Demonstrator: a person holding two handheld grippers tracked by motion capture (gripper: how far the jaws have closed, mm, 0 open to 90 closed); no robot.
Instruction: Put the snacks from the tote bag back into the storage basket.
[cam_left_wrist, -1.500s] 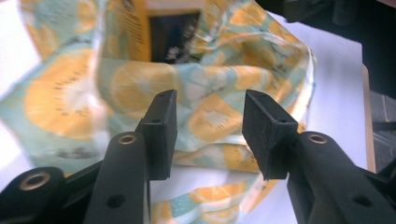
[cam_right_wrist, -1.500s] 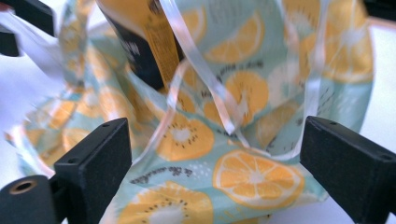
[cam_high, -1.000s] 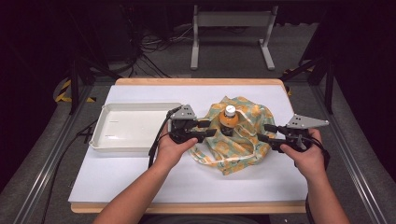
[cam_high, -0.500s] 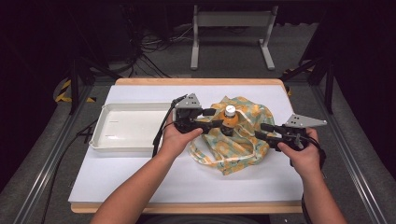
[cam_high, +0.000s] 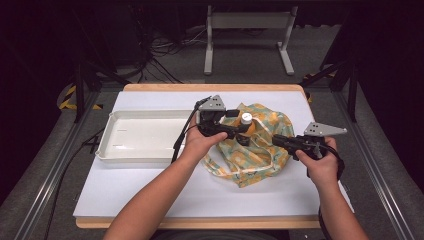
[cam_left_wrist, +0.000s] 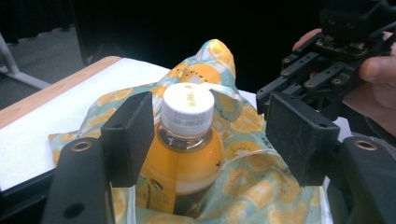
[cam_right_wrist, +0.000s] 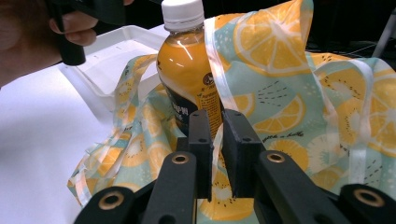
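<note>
In the high view, a person is sitting at the counter (cam_high: 150, 200) with a gripper in each hand. The left gripper (cam_high: 243, 131) is reaching over the citrus-print bag (cam_high: 260, 155), its tips right at the white cap of the orange juice bottle (cam_high: 246, 120) that is standing upright inside the bag. The right gripper (cam_high: 276, 140) is sitting at the bag's edge, on the far side of the bottle from the left one. A white tray (cam_high: 145, 137) is lying behind the left hand, well apart from the right gripper.

In the left gripper view, the jaws have just been opening and are now standing wide, the bottle (cam_left_wrist: 184, 149) between them. One pad is sitting close against the bottle's shoulder, the other is standing clear, so nothing is being squeezed. The bag (cam_left_wrist: 252, 186) is bunching around the bottle's lower half.

In the right gripper view, the jaws have just been closing and are now pinching a fold of the bag (cam_right_wrist: 280, 93) with its white ribbon trim just ahead of the pads. The bottle (cam_right_wrist: 189, 70) is rising straight beyond the tips.

The step appears to be freeing the bottle from the bag. To do it well, the right gripper should be keeping its pinch firm and pulling the cloth down and away, while the left gripper centres on the body below the cap before squeezing, then lifts straight up so the ribbon is not snagging.
</note>
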